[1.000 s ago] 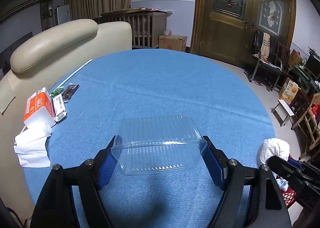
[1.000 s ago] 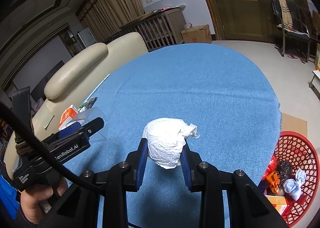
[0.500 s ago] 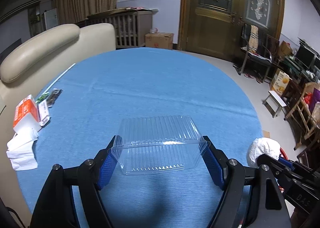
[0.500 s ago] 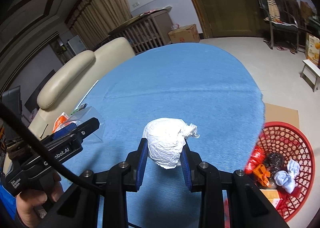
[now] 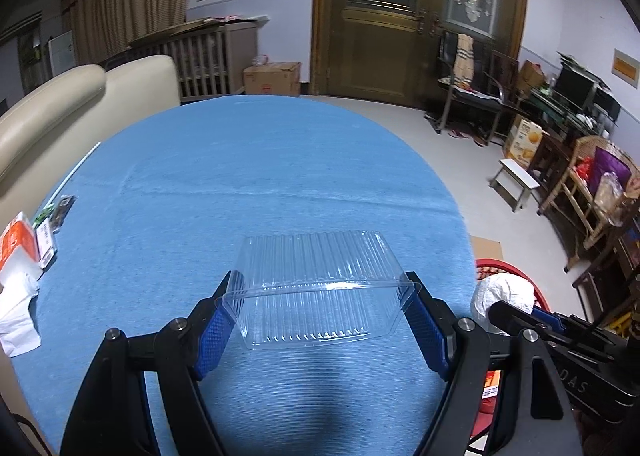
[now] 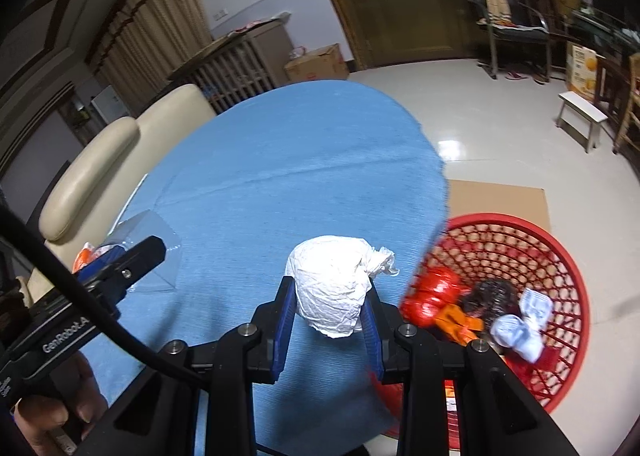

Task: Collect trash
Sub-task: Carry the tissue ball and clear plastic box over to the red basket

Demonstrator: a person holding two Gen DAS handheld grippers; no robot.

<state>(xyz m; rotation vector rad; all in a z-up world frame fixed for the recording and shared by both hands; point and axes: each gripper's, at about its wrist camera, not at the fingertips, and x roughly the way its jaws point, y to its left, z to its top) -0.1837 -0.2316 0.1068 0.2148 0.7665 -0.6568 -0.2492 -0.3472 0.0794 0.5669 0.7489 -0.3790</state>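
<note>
My left gripper [image 5: 320,308] is shut on a clear ribbed plastic container [image 5: 316,288] and holds it above the blue tablecloth [image 5: 240,184]. My right gripper [image 6: 329,308] is shut on a crumpled white paper ball [image 6: 332,288], near the table's right edge. A red mesh basket [image 6: 560,256] stands on the floor to the right and holds several pieces of trash. The paper ball [image 5: 504,296] and the basket's rim [image 5: 496,266] also show at the right of the left wrist view. The left gripper [image 6: 120,268] with the container shows at the left of the right wrist view.
An orange tissue pack [image 5: 16,244], white tissues [image 5: 16,316] and small wrappers [image 5: 60,212] lie at the table's left edge. A cream sofa [image 5: 80,104] stands behind it. Cardboard [image 6: 500,200] lies under the basket. A white stool [image 6: 584,120] and chairs stand at the right.
Both grippers have moved to the right with their loads. The red basket now fills more of the right wrist view, and its rim has come into the left wrist view.
</note>
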